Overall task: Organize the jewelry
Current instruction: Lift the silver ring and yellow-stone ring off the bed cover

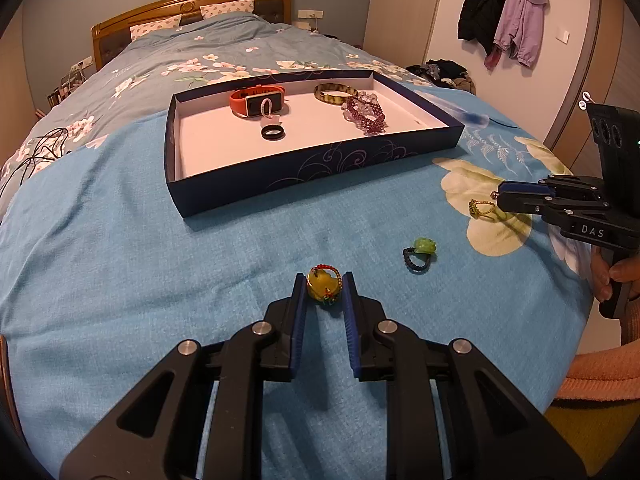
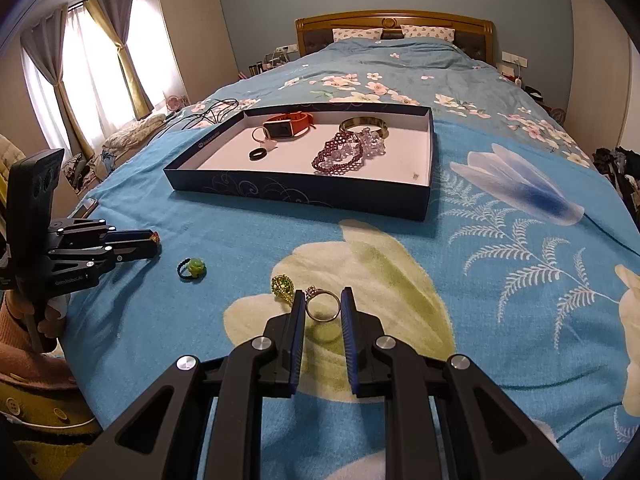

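**A:** So what's the layout here?

**B:** Biggest thing is the bed (image 2: 500, 264), blue floral blanket all over it. On the blanket sits a shallow dark-blue box (image 1: 320, 172) with a white inside. In it: an orange watch (image 1: 258, 101) at the back left, a gold-brown bangle (image 1: 335, 92) at the back right, a purple bead bracelet (image 1: 366, 115) touching some clear beads (image 2: 370, 145) just in front of the bangle, and a black ring (image 1: 273, 133) near the watch.

**A:** And outside the box?

**B:** A few rings loose on the blanket, closer to the person. A dark cord ring with a green stone (image 1: 420, 254) lies between the two grippers, touching neither. A green-and-gold ring (image 2: 283, 289) sits just beside the right tool's left finger.

**A:** Are the grippers holding stuff?

**B:** Yep, both narrow. The left gripper (image 1: 324, 290) is clamped on a yellow stone ring (image 1: 323, 287) with a red-and-green beaded band. The right gripper (image 2: 323, 305) is pinching a thin gold ring (image 2: 323, 307), standing upright between the pads. Both pieces are low over the blanket; can't tell if they're touching it.
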The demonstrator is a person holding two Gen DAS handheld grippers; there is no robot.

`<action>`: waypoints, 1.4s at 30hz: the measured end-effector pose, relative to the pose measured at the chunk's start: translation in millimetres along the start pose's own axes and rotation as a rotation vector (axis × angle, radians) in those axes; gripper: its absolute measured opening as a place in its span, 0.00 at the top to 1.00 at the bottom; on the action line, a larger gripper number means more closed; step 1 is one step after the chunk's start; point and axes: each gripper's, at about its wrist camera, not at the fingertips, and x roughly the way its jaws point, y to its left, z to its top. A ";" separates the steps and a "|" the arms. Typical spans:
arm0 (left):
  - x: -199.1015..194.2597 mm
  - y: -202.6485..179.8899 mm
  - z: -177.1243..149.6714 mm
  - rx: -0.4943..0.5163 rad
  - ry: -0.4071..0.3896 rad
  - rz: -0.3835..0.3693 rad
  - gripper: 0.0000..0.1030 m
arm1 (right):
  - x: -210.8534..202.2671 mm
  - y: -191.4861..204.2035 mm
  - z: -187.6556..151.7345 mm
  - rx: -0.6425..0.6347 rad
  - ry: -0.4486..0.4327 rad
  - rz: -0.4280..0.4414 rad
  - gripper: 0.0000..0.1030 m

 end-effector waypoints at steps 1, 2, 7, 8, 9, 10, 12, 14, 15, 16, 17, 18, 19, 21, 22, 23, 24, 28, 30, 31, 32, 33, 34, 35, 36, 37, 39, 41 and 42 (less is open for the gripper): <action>0.2 -0.1 0.1 -0.001 0.000 0.002 0.83 | 0.6 0.1 -0.2 0.000 0.001 -0.001 0.85; 0.3 0.2 -0.3 -0.001 0.000 0.001 0.83 | 1.6 0.0 -0.3 0.001 0.003 -0.003 0.85; -0.1 1.3 0.4 -0.004 -0.002 -0.001 0.83 | 0.6 0.4 1.5 0.004 -0.004 0.002 0.85; -0.4 1.2 1.2 -0.006 -0.004 -0.001 0.83 | -0.2 0.6 1.7 0.002 -0.006 0.001 0.85; -0.6 1.2 2.1 -0.007 -0.006 -0.001 0.83 | -1.2 0.7 2.6 0.002 -0.010 0.000 0.85; -0.3 1.5 2.8 -0.008 -0.007 -0.003 0.83 | -1.6 0.7 3.5 0.002 -0.013 0.003 0.85; 0.0 0.9 3.4 -0.010 -0.007 -0.004 0.83 | -1.4 1.1 4.7 -0.001 -0.016 0.002 0.85; -0.3 1.5 3.1 -0.008 -0.008 -0.004 0.83 | -0.5 1.7 5.8 -0.002 -0.016 0.007 0.85; -0.3 1.3 3.7 -0.008 -0.008 -0.003 0.83 | -0.3 2.4 6.0 -0.003 -0.016 0.007 0.85; -0.2 1.3 4.0 -0.009 -0.010 -0.003 0.83 | 0.2 3.0 6.5 -0.005 -0.017 0.008 0.85; -0.4 1.7 4.2 -0.010 -0.011 -0.003 0.83 | 0.6 3.2 6.8 -0.005 -0.017 0.010 0.85; -0.3 1.4 5.2 -0.011 -0.013 -0.002 0.83 | 0.9 3.5 7.4 -0.006 -0.018 0.011 0.85; -0.1 0.8 6.4 -0.011 -0.015 -0.002 0.83 | 0.8 3.6 7.5 -0.006 -0.019 0.011 0.85; -0.5 0.6 7.3 -0.011 -0.020 -0.002 0.83 | 0.4 4.1 8.7 -0.008 -0.023 0.012 0.85; -0.9 1.1 7.2 -0.011 -0.022 -0.003 0.83 | 0.3 4.6 9.6 -0.010 -0.025 0.012 0.85; -1.1 0.3 8.2 -0.010 -0.024 -0.003 0.83 | 0.3 4.8 10.2 -0.010 -0.027 0.013 0.85; -1.6 0.0 8.6 -0.009 -0.027 -0.004 0.83 | 0.1 5.2 10.5 -0.012 -0.029 0.014 0.85; -2.4 -0.2 10.0 -0.007 -0.034 -0.008 0.83 | -0.3 6.2 13.3 -0.016 -0.036 0.015 0.85; -2.2 -1.5 11.9 -0.006 -0.038 -0.005 0.83 | 0.3 6.5 14.7 -0.017 -0.039 0.015 0.85; -2.4 -1.2 12.3 -0.005 -0.040 -0.007 0.83 | 0.3 6.3 15.7 -0.016 -0.041 0.019 0.85; -2.7 -1.7 13.5 -0.003 -0.043 -0.006 0.83 | 0.5 6.7 16.6 -0.017 -0.043 0.018 0.85; -3.2 -2.0 14.6 -0.001 -0.046 -0.004 0.83 | -0.1 7.3 17.1 -0.019 -0.045 0.018 0.85; -4.0 -2.2 15.6 0.001 -0.049 -0.004 0.83 | -0.5 7.7 17.9 -0.020 -0.047 0.021 0.85; -4.5 -1.5 16.5 0.001 -0.052 -0.004 0.83 | -0.2 8.0 18.8 -0.022 -0.049 0.022 0.85; -5.0 -1.6 18.3 0.003 -0.057 -0.001 0.83 | -0.1 8.5 20.5 -0.026 -0.054 0.021 0.85; -5.5 -1.6 20.2 0.003 -0.062 0.001 0.83 | -0.6 8.8 21.5 -0.027 -0.056 0.022 0.85; -7.4 0.3 22.7 0.003 -0.070 0.003 0.83 | -1.2 9.8 25.8 -0.033 -0.068 0.024 0.85; -7.7 0.6 27.1 0.004 -0.078 0.007 0.83 | -2.2 10.0 29.8 -0.036 -0.078 0.025 0.85; -8.0 0.9 29.5 0.005 -0.082 0.007 0.83 | -2.6 10.1 31.8 -0.037 -0.082 0.026 0.85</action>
